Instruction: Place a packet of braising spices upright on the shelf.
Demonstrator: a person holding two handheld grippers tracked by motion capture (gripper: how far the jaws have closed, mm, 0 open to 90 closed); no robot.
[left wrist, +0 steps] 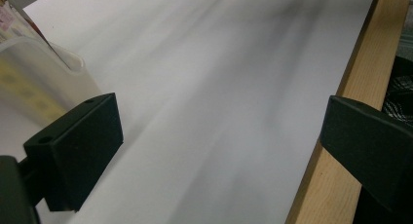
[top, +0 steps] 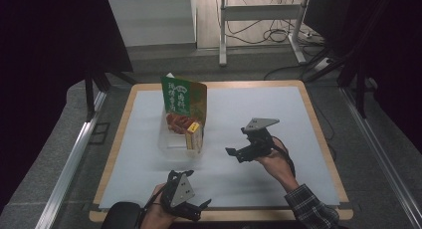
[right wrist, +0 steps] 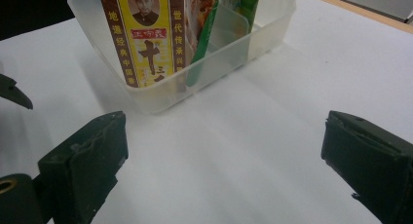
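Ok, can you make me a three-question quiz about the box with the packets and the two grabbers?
1. Where does the clear plastic bin stand?
A. on the white table mat
B. on the floor
C. on a chair

2. What colour is the tall packet in the bin?
A. blue
B. green
C. black

3. How are the right gripper jaws?
A. shut on a packet
B. open and empty
C. shut on the bin

Answers: 1 A, the bin sits on the white mat. 2 B, its front is green. 3 B, the jaws stand wide apart with only mat between them.
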